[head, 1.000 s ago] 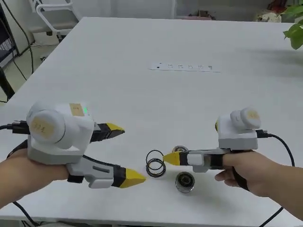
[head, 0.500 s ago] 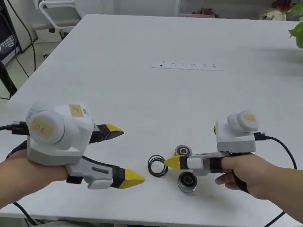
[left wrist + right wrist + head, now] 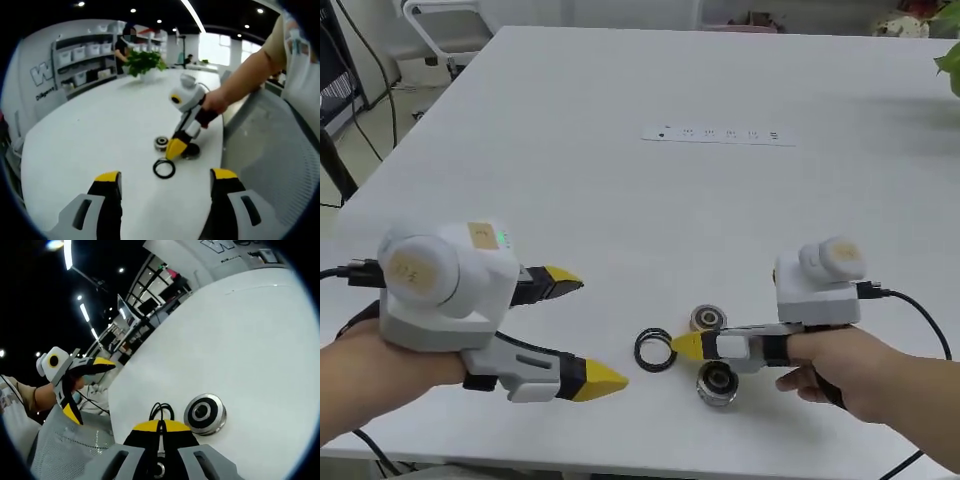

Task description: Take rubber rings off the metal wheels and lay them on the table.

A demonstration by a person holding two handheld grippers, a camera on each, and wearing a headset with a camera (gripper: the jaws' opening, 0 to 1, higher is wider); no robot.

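Observation:
Black rubber rings [image 3: 655, 348] lie overlapping on the white table. Two metal wheels sit beside them, one farther [image 3: 706, 319] and one nearer [image 3: 717, 381]. My right gripper [image 3: 682, 345] is shut, and its yellow tip lies between the wheels, touching the rings' right edge. My left gripper [image 3: 578, 328] stands open to the left of the rings, holding nothing. The left gripper view has the rings [image 3: 164, 168] just ahead of its open jaws, the right gripper's tip [image 3: 175, 148] and a wheel [image 3: 161, 143]. In the right gripper view the rings [image 3: 161, 410] show past the shut tips [image 3: 160, 425], a wheel [image 3: 205, 413] to their right.
A white power strip [image 3: 718, 135] lies flat at the far middle of the table [image 3: 620, 200]. The table's near edge runs just below both hands. Chairs stand off the far left corner. A potted plant [image 3: 145, 62] stands at the table's far end.
The rings now lie more on top of each other. The right gripper's tip has shifted slightly toward the near wheel. The left gripper has stayed in place, open.

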